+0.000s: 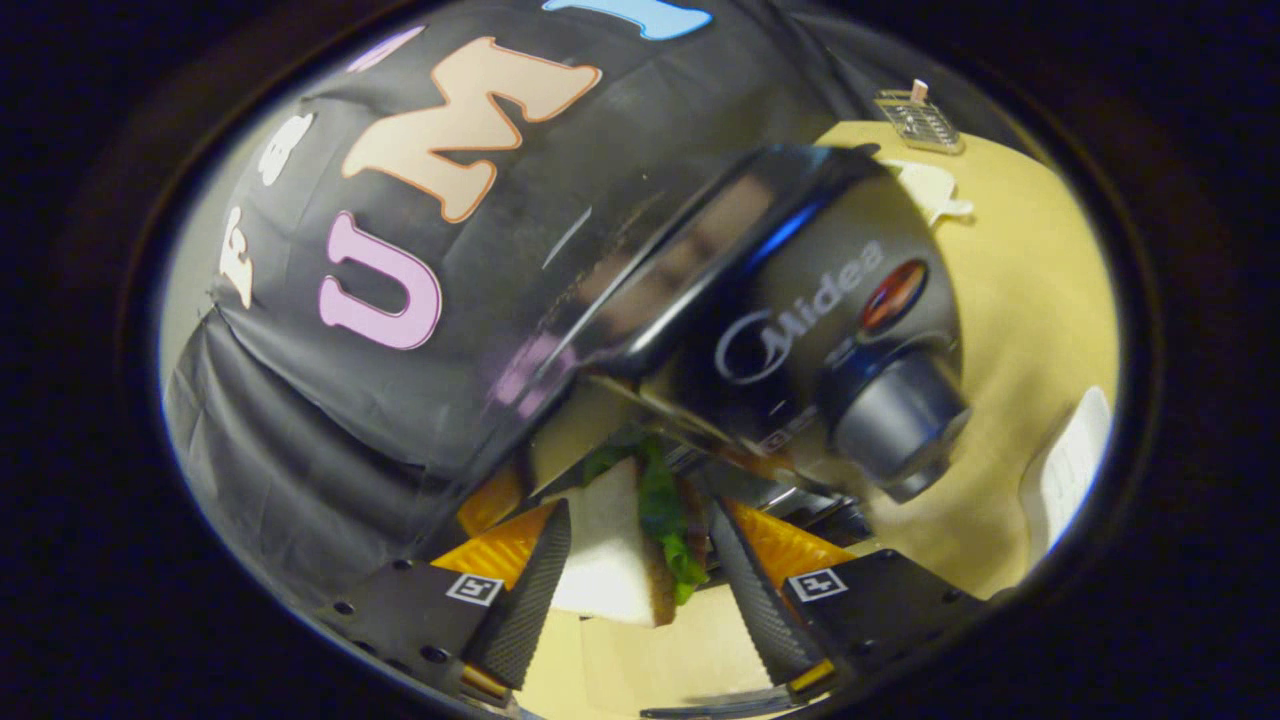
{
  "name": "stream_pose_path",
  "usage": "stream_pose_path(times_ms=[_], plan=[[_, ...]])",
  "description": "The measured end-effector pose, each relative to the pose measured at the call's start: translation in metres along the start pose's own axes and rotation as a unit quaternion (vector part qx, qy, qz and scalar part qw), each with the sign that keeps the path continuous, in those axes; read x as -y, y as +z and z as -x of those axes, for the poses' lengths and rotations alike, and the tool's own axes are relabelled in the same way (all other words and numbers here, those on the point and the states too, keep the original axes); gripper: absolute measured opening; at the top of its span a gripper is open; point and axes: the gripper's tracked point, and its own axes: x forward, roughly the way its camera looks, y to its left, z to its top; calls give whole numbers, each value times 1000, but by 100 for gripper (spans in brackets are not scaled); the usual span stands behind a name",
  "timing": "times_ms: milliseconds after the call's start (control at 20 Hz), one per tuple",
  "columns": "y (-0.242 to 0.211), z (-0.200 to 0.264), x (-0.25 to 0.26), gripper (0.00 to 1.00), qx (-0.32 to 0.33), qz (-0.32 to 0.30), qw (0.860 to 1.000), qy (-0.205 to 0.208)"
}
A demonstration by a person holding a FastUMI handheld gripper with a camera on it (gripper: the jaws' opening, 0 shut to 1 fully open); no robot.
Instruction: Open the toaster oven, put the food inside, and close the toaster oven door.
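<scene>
While the whole scene looks tilted in the gripper view, the hand-held gripper [640, 585] with two black ribbed fingers [530, 590] holds a triangular sandwich [620, 545] of white bread with green lettuce and a brown layer. Both fingers press on it, one on the white bread side at about 9 o'clock of the sandwich and the other on the lettuce side at about 3 o'clock, so the gripper is clamped on the food. Orange parts [500, 545] of the gripper body show behind each finger, and a small square black-and-white marker [474, 588] sits on each black finger base.

Just beyond the fingers, at about 1 o'clock from the sandwich, stands the dark grey metal toaster oven [830, 300] with a white brand mark, a small red-orange lamp [893, 295] and a round grey knob [900, 420]. Its dark glass door [690, 270] hangs open and reflects the booth. The tip of the sandwich is near the oven opening, where thin metal rack bars [790, 500] show, though blur makes the inside hard to read.

The oven rests on a light yellow wooden table [1030, 300]. At 12 o'clock from the oven, far on the table, lies a small metal wire rack [920, 122], and a white flat object [1068, 470] lies at 4 o'clock from the knob.
</scene>
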Motion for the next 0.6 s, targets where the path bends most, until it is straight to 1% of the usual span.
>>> stream_pose_path(times_ms=[150, 350, 600], plan=[[7, 11, 4, 99, 4, 12, 1000, -3], [9, 32, 7, 99, -3, 29, 1000, -2], [-8, 64, 6, 99, -39, 52, 998, 4]])
